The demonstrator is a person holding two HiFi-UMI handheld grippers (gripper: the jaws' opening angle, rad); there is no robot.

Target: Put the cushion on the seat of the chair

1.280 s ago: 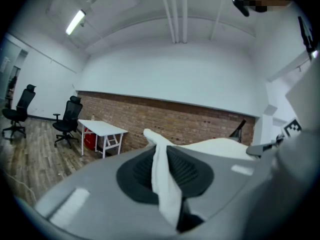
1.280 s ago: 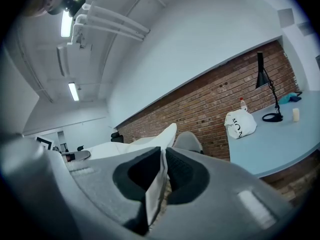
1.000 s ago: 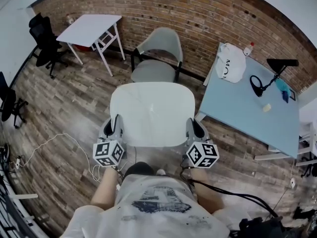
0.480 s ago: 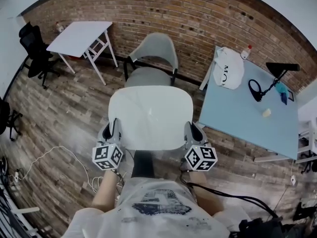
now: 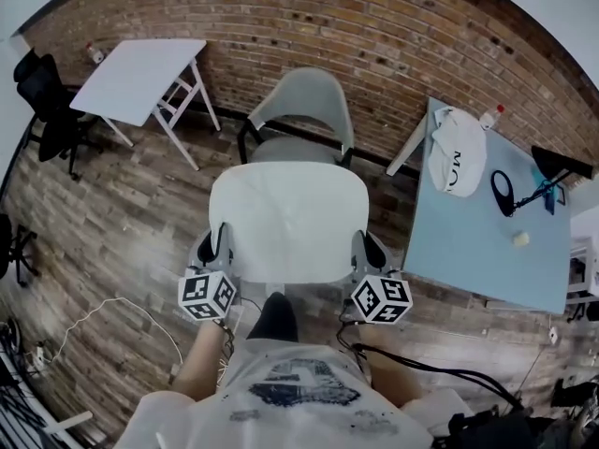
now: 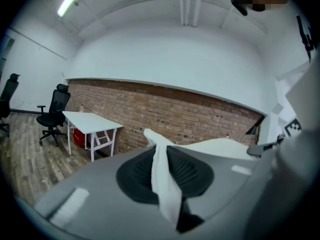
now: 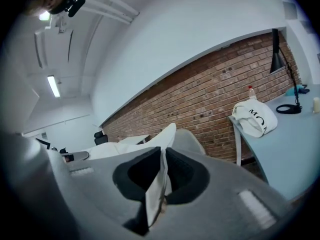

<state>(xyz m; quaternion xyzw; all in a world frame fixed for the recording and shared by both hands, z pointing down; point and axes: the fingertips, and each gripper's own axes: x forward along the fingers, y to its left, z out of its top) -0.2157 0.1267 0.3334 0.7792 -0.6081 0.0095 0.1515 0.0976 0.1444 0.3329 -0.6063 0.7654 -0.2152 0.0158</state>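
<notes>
cushion (image 5: 287,218) before chair (image 5: 304,99), folding table (image 5: 136,78) left, desk (image 5: 468,241) right

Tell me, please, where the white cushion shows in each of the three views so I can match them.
Head view: the cushion fills the centre, between the left gripper and right gripper.
Left gripper view: cushion at lower centre, pinched in the jaws, spreading right.
Right gripper view: cushion at lower centre, pinched in the jaws, spreading left.
Shared landmark: the brick wall.

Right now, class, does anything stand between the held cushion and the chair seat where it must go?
Nothing visible does. Left gripper and right gripper pinch the cushion by its edges, in front of the grey chair; what shows of its seat is bare.
</notes>
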